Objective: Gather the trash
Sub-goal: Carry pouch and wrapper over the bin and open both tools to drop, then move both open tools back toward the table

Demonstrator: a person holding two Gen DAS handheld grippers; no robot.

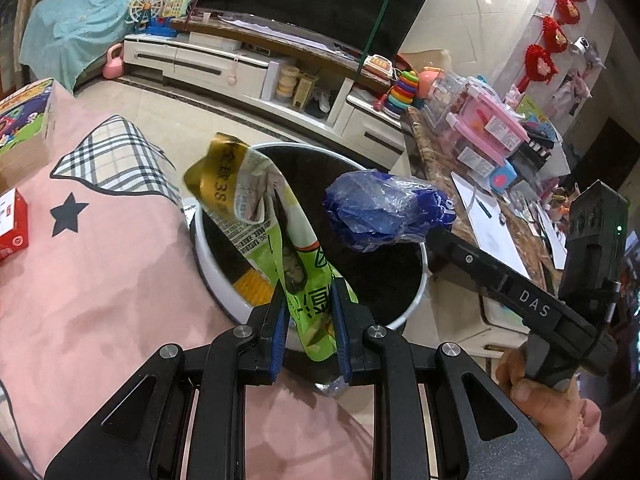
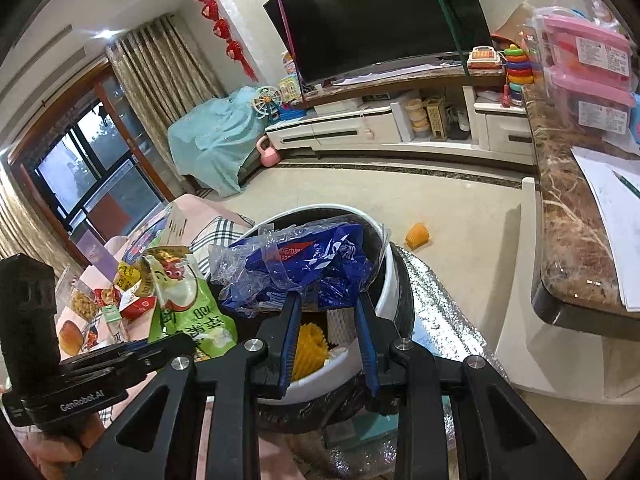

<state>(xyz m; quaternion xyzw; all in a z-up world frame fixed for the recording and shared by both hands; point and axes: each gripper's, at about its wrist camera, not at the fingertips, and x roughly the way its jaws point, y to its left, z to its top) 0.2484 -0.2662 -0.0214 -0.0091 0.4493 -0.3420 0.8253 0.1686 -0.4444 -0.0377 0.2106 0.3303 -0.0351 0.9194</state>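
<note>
— What have I got in hand?

— My left tool [image 1: 308, 312] is pinched nearly closed on the green wrapper [image 1: 276, 232]; my right tool [image 2: 328, 308] grips the blue bag [image 2: 304, 264]. Both hang over the bin [image 1: 416, 300].

— How do I drop them well?

— I'd centre each over the dark mouth, clear of the white rim, then let go one at a time so neither catches.

— And around it?

— The pink mat [image 1: 100, 272] lies left, the marble worktop [image 2: 568, 208] right, tiled floor [image 2: 440, 196] and the TV [image 2: 380, 16] beyond.

Green wrapper [image 1: 302, 276], blue bag [image 1: 384, 210] — over bin [image 1: 208, 268].
</note>
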